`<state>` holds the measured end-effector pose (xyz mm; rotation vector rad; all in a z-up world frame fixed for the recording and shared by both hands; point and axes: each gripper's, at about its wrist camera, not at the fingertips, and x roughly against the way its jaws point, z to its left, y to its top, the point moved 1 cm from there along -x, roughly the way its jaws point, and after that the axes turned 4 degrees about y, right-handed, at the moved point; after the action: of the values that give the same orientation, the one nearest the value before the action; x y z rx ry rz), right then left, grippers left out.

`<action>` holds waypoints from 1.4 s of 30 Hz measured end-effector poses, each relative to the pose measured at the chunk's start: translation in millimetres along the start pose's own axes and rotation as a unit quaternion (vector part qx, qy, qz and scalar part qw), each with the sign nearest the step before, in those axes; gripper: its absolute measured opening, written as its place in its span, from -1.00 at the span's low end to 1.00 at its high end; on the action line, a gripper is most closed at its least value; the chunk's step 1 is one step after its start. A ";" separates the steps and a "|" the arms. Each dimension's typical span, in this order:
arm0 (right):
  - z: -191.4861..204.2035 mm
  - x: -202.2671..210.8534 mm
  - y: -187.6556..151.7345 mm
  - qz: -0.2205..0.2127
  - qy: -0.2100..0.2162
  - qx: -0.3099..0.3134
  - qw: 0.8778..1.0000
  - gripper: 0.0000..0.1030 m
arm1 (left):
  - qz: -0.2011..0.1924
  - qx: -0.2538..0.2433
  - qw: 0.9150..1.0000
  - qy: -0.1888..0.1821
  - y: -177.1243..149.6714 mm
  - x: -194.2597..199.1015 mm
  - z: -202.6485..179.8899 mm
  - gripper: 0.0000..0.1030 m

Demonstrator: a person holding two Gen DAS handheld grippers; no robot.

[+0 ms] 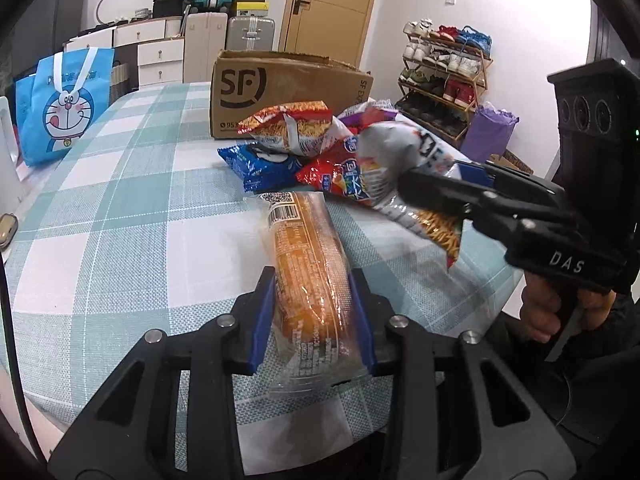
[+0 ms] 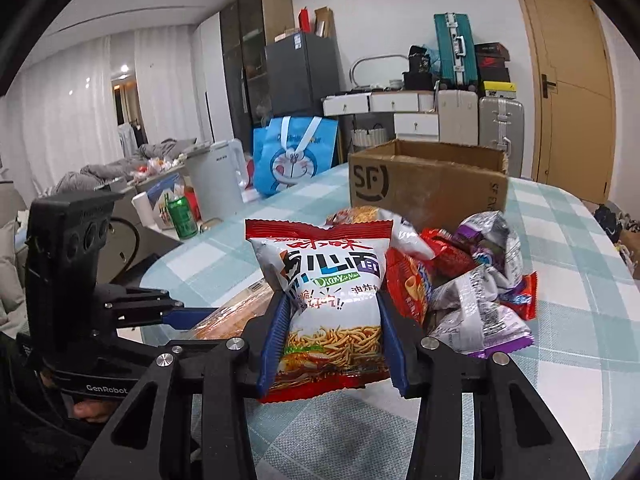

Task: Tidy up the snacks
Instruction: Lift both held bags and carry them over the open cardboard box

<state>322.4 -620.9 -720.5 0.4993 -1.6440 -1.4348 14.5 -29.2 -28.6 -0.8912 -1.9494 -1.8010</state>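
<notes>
My left gripper is shut on a long clear-wrapped orange bread roll, whose far end rests on the checked tablecloth. To its right, my right gripper holds a white and red noodle snack bag above the table. In the right wrist view the right gripper is shut on that noodle snack bag, which stands upright between the blue pads. The left gripper and the bread roll show at the lower left. An open cardboard box stands behind a pile of snack packs.
A blue snack pack and a red one lie near the box. A blue cartoon bag stands at the table's far left. A white kettle and a green can sit beyond the table edge.
</notes>
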 end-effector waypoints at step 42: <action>-79.0 28.7 106.7 -0.093 -0.055 -0.084 0.991 -0.14 | -0.124 0.013 0.992 0.028 157.2 13.2 -11.6 -0.37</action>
<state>396.2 -662.2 -614.2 0.4940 -1.5781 -1.7495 104.4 -37.7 101.3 -0.6049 -2.1204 -1.9047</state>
